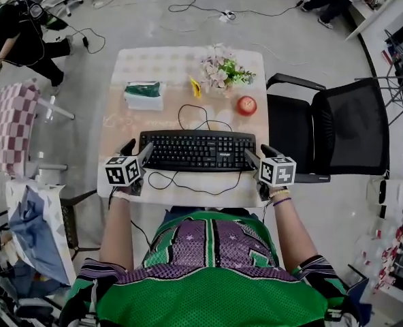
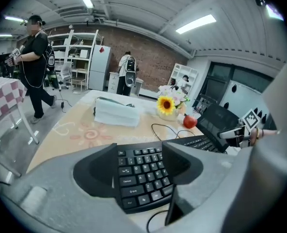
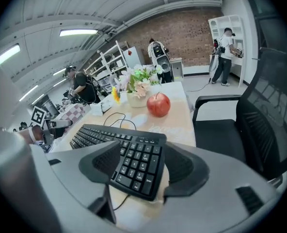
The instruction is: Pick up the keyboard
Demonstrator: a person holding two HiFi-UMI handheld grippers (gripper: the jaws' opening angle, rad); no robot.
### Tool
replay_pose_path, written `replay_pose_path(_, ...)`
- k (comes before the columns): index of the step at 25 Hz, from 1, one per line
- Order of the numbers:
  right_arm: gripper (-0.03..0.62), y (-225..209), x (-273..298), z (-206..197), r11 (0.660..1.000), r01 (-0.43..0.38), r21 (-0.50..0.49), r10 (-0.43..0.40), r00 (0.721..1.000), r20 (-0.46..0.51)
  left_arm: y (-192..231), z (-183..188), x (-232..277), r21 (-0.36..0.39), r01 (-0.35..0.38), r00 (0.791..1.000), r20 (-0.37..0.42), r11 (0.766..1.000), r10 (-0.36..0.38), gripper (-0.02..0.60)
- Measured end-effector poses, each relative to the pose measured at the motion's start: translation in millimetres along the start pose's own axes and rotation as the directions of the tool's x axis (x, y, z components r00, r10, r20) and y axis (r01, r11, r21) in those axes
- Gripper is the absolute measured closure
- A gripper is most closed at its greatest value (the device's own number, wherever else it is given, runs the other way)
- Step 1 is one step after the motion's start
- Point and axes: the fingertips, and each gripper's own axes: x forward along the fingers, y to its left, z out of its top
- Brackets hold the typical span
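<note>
A workshop's grey floor (image 1: 365, 203) surrounds the pale, patterned counter (image 1: 181, 60) where a seated person (image 1: 212, 264) in a green and purple jersey works. The black full-size plastic keyboard (image 1: 197, 150) lies flat near the counter's front edge with its long side facing the person. Its thin black cable (image 1: 200, 188) loops both in front of it and behind it.

The left tongs (image 1: 137, 150) straddle the keyboard's left end and the right tongs (image 1: 259, 154) its right end. Taking one short side each would likely let the long board rise level rather than tip from one corner. Both gripper views show the jaws spread wide with an end of the keyboard between them, its front edge toward one jaw and its back edge toward the other. Neither pair looks pressed home, and the keyboard rests on the counter. The grasp seems about to close, and the lift is not yet begun.

Behind the keyboard, well apart from it, stand a round red apple (image 1: 246, 105), a pot of pale flowers (image 1: 222, 70) and a white tissue pack with a green top (image 1: 144, 95). A black mesh office chair (image 1: 337, 131) sits just beside the counter's right edge.
</note>
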Motion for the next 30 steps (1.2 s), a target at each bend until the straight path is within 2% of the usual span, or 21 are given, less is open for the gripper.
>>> replay_pose_path(5,0.322,-7,21,-18,0.999,-0.01,0.043,0.012,0.999,-0.045,13,-28,19,-0.011,-0.001,0.997,-0.081,1.0,0.0,0.298)
replay_pose_path(10,0.322,-9,34,-25,0.997,-0.021,0.079,0.027,0.997,-0.075,32,-46,32,-0.047,-0.05,0.991,-0.13,0.998,0.043,0.298)
replay_pose_path(17,0.322,-16,44,-29,0.998,0.004,0.059,0.002,0.995,-0.103,31,-51,41,-0.109,0.009,0.98,-0.195,0.994,-0.03,0.298)
replay_pose_path(23,0.322,-18,50,-34,0.997,0.007,0.082,0.004,0.991,-0.13,23,-58,41,-0.071,0.056,0.96,-0.271,0.996,-0.073,0.29)
replay_pose_path(27,0.324,-18,50,-36,0.991,-0.008,0.132,0.025,0.992,-0.128,22,-57,42,-0.066,0.054,0.957,-0.281,0.996,-0.07,0.29)
replay_pose_path(30,0.324,-19,51,-36,0.991,-0.007,0.134,0.024,0.991,-0.13,22,-57,43,-0.077,0.05,0.958,-0.278,0.996,-0.07,0.29)
